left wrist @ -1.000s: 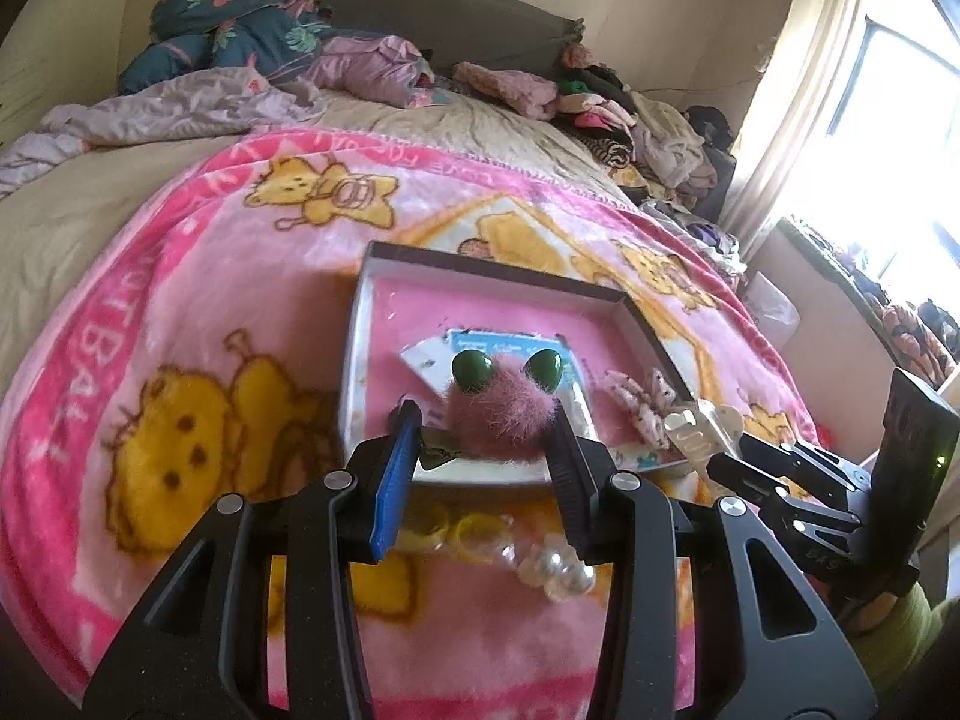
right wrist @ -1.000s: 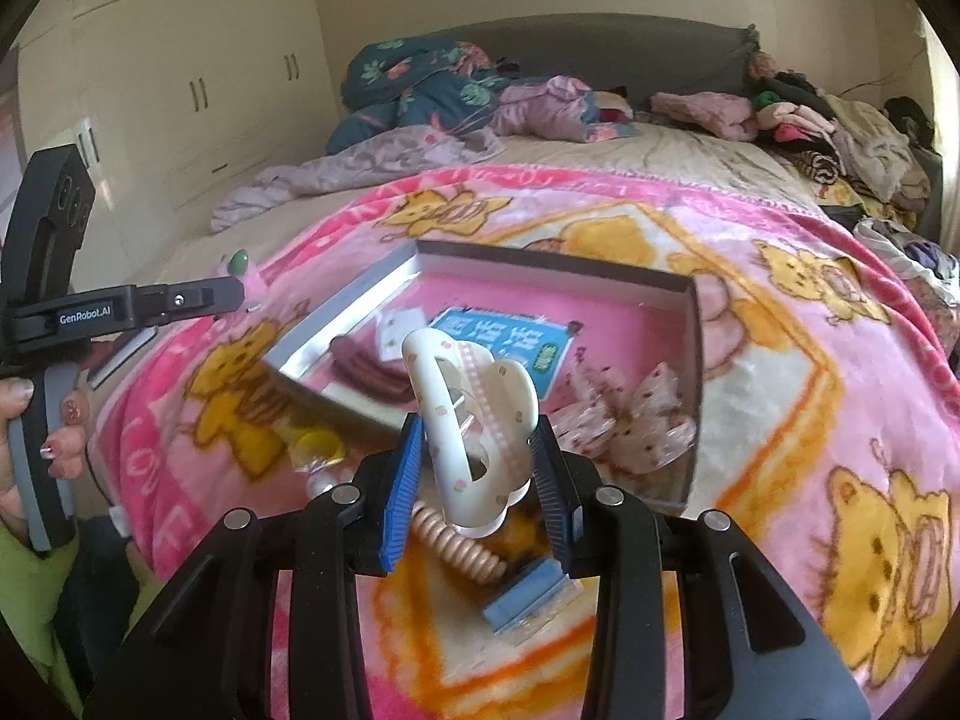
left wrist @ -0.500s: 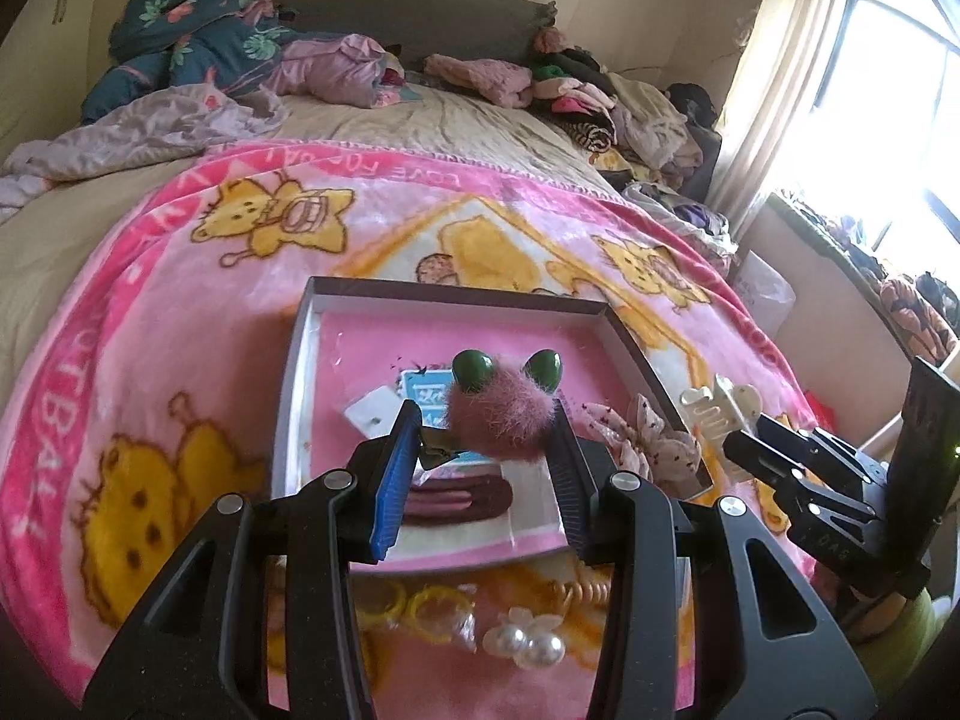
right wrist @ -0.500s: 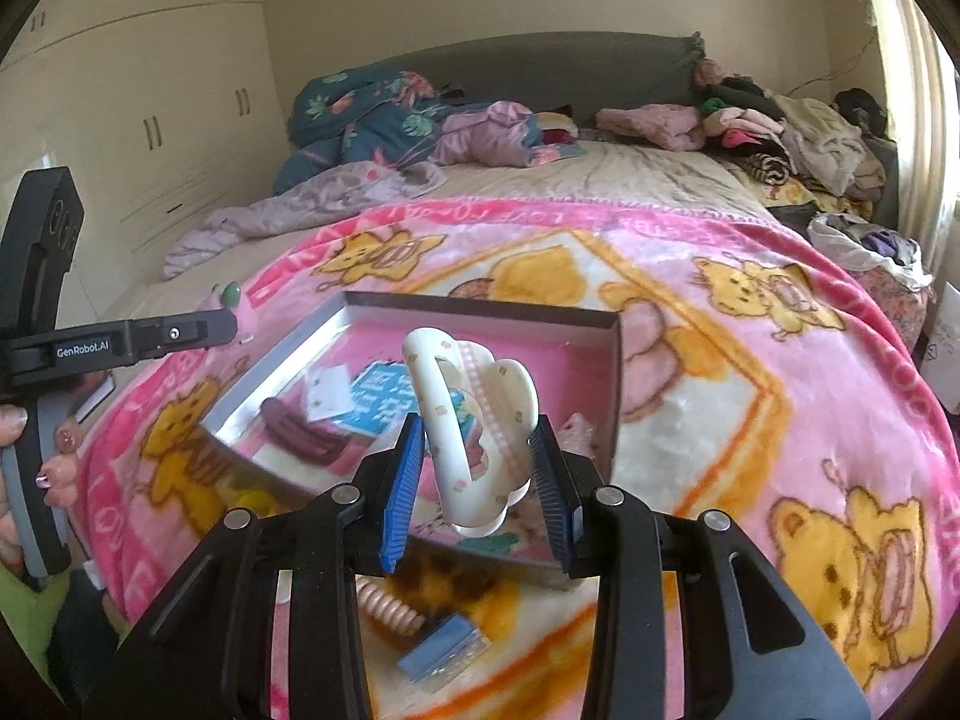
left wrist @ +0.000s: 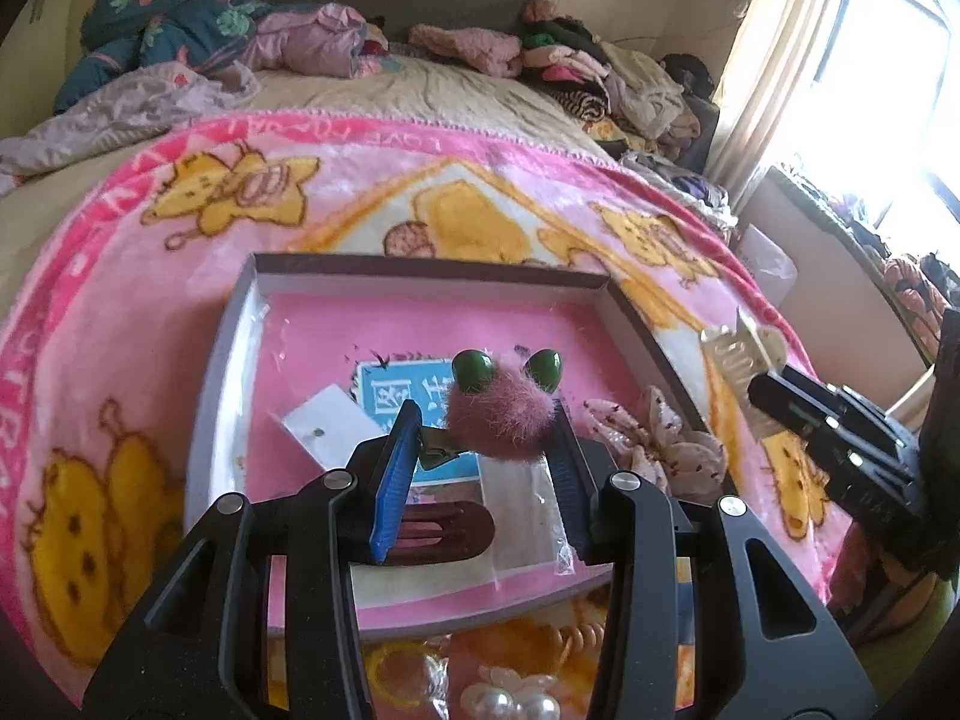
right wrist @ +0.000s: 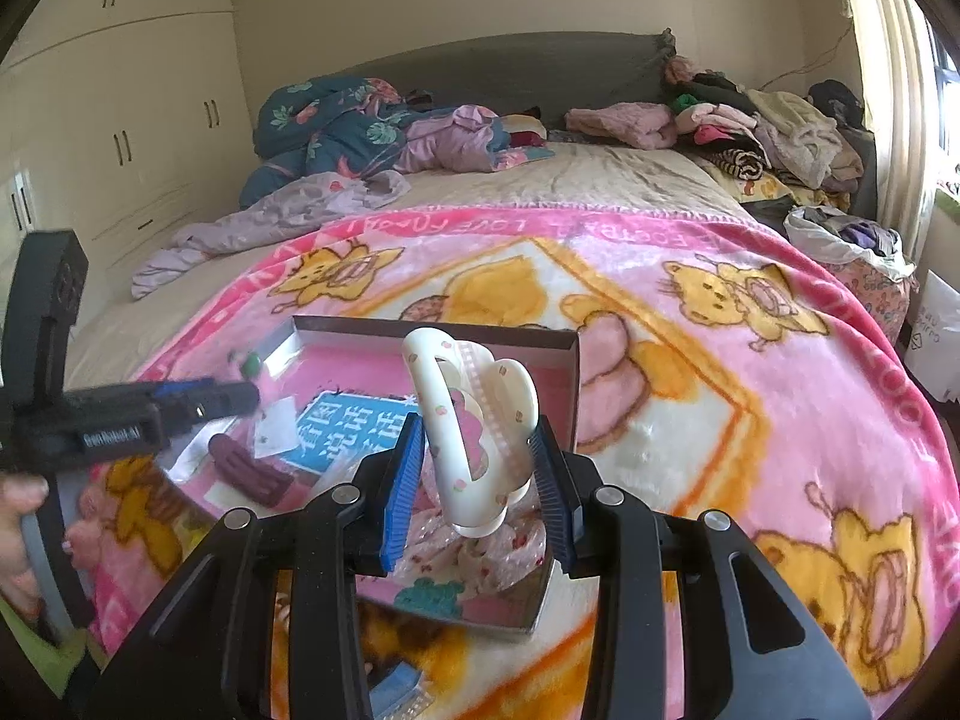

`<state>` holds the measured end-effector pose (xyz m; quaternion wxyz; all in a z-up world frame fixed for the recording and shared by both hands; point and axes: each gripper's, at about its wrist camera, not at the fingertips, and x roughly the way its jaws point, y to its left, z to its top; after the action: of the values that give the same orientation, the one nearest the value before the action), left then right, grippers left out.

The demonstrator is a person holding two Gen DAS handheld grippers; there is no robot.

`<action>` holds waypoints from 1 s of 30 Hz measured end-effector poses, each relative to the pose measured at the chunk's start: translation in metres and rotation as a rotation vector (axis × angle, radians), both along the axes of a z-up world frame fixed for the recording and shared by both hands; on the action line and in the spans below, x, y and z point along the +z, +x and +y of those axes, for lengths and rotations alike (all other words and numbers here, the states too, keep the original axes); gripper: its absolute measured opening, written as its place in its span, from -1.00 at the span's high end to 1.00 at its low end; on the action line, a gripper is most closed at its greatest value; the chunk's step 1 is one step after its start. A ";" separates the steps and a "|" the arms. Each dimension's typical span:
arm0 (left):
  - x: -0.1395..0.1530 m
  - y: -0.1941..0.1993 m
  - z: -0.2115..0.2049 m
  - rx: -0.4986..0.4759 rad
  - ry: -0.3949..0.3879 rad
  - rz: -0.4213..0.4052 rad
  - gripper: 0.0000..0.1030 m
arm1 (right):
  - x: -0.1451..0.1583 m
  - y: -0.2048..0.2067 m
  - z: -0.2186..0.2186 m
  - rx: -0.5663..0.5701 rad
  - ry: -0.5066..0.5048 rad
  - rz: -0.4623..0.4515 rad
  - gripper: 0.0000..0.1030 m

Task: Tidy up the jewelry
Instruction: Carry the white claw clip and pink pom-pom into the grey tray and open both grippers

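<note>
Bedroom clutter frames a pink cartoon blanket [left wrist: 540,180] on which a shallow tray [left wrist: 240,324] is laid. Both grippers have been brought over it within the last second. A fuzzy pink hair clip [left wrist: 501,417] is pinched by the left gripper [left wrist: 486,450], a white claw clip [right wrist: 468,432] by the right gripper [right wrist: 474,468]. Already inside: a blue card [left wrist: 396,396], maroon barrette [left wrist: 447,531] and floral scrunchie [left wrist: 654,450]. Release seems near.

My left claw [left wrist: 483,456] is matt black plastic with ribbed blue pads; it grips a fuzzy pink clip [left wrist: 499,420] with glossy green beads. My right claw [right wrist: 474,483] pinches a smooth glossy cream plastic claw clip [right wrist: 471,420]. Tray [left wrist: 420,267]: card walls, shiny pink floor. Blanket [right wrist: 690,372] plush fleece. Glossy pearls [left wrist: 519,703] at the blanket's near edge.
</note>
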<state>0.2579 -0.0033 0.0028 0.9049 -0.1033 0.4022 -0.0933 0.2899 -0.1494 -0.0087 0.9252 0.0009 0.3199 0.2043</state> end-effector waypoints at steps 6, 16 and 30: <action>-0.017 0.007 -0.006 -0.003 0.006 0.023 0.35 | -0.011 0.013 0.003 -0.011 -0.006 0.022 0.32; -0.034 0.013 -0.006 -0.006 0.009 0.049 0.34 | -0.035 0.031 0.011 -0.024 -0.025 0.075 0.32; -0.030 -0.007 0.015 0.042 -0.042 0.034 0.28 | -0.058 0.039 0.034 0.017 -0.060 0.133 0.32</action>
<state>0.2510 0.0121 -0.0272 0.8973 -0.1321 0.4133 -0.0809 0.3284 -0.1150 -0.0670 0.8998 -0.0161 0.3866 0.2018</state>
